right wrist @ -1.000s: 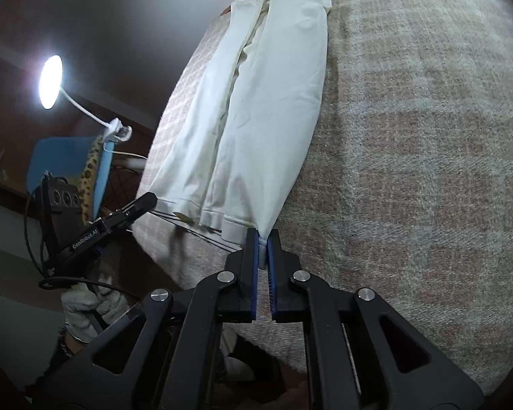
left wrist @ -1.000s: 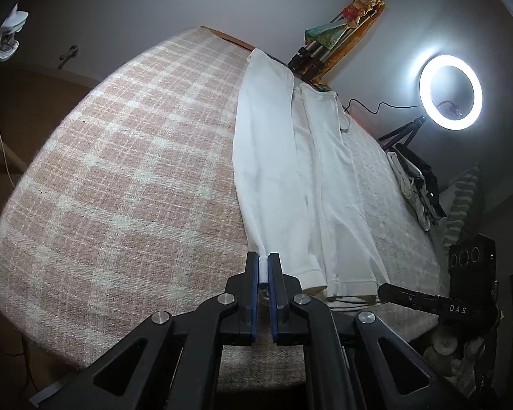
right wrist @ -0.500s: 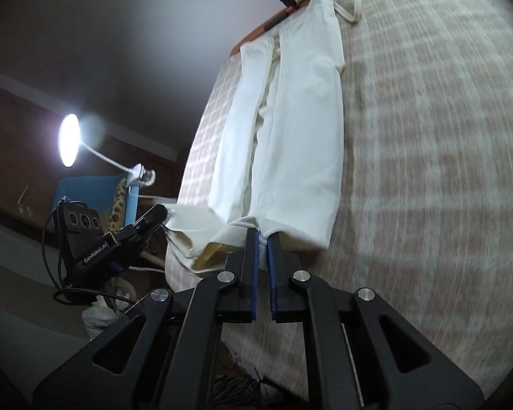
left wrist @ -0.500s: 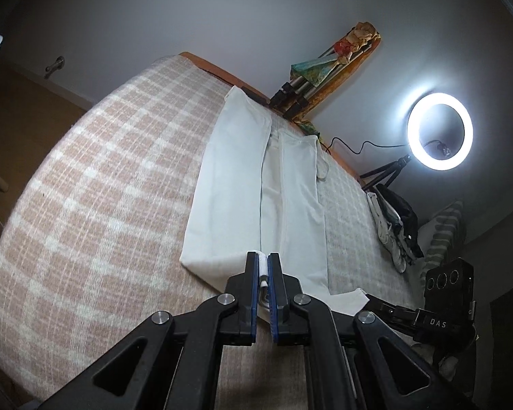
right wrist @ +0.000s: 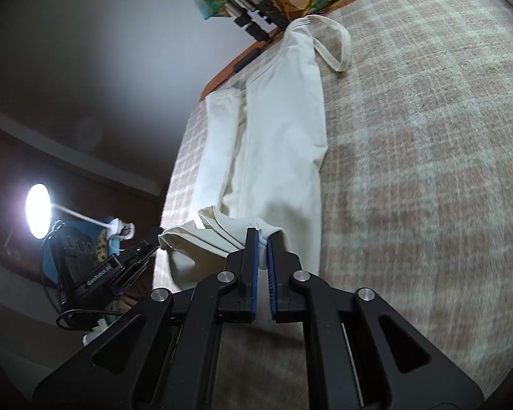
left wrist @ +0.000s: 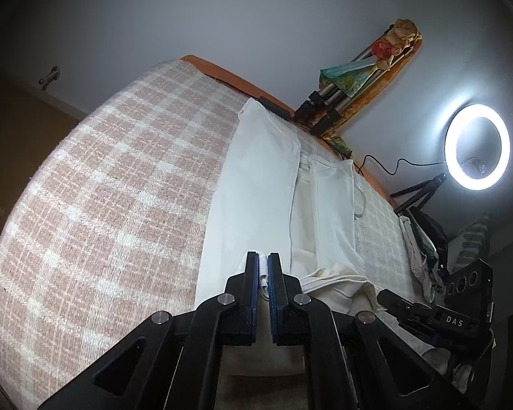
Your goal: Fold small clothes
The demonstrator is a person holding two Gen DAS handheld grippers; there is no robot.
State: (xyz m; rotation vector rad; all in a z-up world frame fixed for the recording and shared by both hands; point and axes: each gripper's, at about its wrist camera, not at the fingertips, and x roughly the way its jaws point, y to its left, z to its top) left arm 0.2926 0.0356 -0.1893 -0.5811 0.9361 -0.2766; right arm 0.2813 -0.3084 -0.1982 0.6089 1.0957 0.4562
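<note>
A long cream-white garment [left wrist: 256,184] lies lengthwise on the pink-and-white checked bed cover [left wrist: 119,188], both sides folded in toward its middle. It also shows in the right wrist view [right wrist: 284,130], with a strap loop [right wrist: 335,48] at its far end. My left gripper [left wrist: 263,266] is shut on the near hem at the left corner. My right gripper [right wrist: 262,242] is shut on the near hem at the right corner. Both hold the hem lifted above the cover, and the near end curls up and back over the lying part.
A lit ring light [left wrist: 477,147] stands at the right, a lamp [right wrist: 37,215] at the left. The other gripper with its camera shows at each view's edge [left wrist: 444,314], [right wrist: 99,270]. Tripod legs and a colourful cloth [left wrist: 345,82] lean at the headboard. Clothes [left wrist: 420,249] hang by the bed's right side.
Both grippers have lifted the near hem and carried it forward along the bed. The hem has come off the bed's near edge and now curls over the garment.
</note>
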